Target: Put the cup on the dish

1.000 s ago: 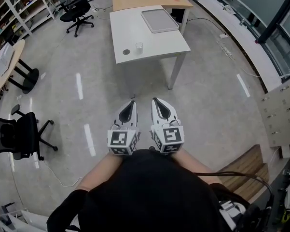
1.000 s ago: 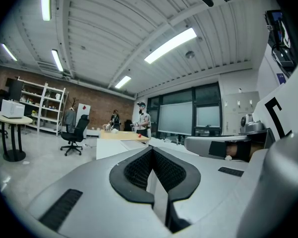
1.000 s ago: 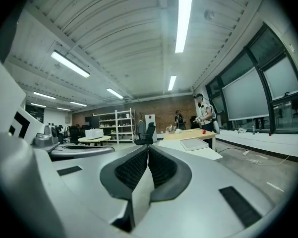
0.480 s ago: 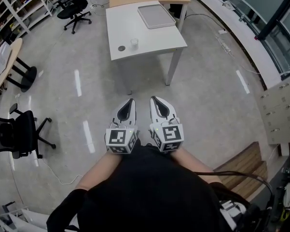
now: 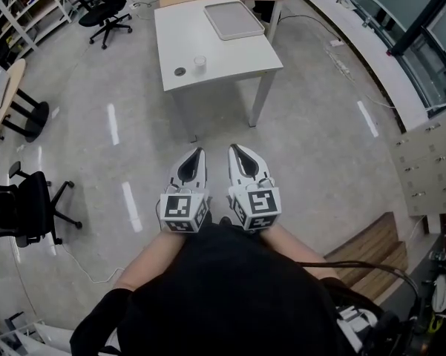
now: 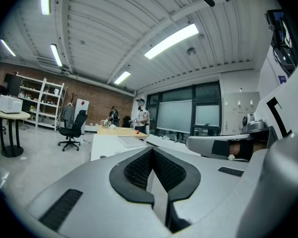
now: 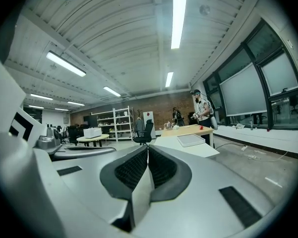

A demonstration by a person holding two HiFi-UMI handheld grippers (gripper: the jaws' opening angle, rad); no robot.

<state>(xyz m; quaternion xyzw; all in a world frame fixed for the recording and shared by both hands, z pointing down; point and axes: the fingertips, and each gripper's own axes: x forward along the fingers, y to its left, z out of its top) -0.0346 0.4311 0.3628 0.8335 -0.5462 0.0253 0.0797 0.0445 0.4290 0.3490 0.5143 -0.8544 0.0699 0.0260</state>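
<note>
We hold the left gripper point(image 5: 199, 152) and right gripper point(image 5: 234, 148) closed on nothing, since the cup point(image 5: 199, 63) and dish point(image 5: 179, 71) stand well ahead.

The white worktop point(image 5: 230, 58) is looking smooth and matt, and the cup point(image 5: 199, 63) on it is showing clear and glassy. The grey floor point(image 5: 319, 139) is gleaming like polished concrete. The left tool point(image 5: 199, 153) and right tool point(image 5: 234, 149) are showing smooth white plastic with black ribbed pads point(image 6: 139, 170).
</note>
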